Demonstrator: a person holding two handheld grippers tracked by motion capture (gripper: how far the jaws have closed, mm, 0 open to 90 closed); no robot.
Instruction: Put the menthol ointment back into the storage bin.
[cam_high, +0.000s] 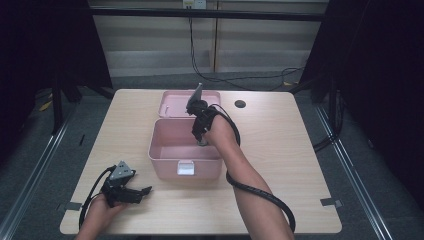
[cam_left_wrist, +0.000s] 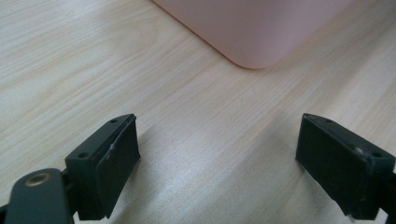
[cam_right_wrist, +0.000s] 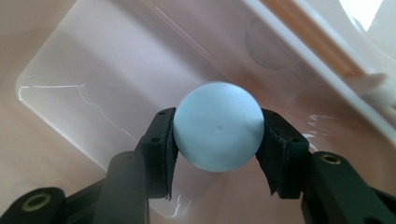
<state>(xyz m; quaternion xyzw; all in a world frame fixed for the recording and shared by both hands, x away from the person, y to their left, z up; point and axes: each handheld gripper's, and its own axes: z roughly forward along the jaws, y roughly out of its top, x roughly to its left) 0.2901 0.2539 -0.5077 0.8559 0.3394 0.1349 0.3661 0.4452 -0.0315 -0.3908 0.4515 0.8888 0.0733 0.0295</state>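
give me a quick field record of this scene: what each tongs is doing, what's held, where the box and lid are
right tongs: shut on a pale blue ball, reaching down into the box
left tongs: open, nothing between the pads, low over the table near the box's front left corner
box: pink box, open, at the table's middle
lid: pink lid, open, lying behind the box
box contents: bare floor under the ball in the right gripper view
ball state: held, not yet released
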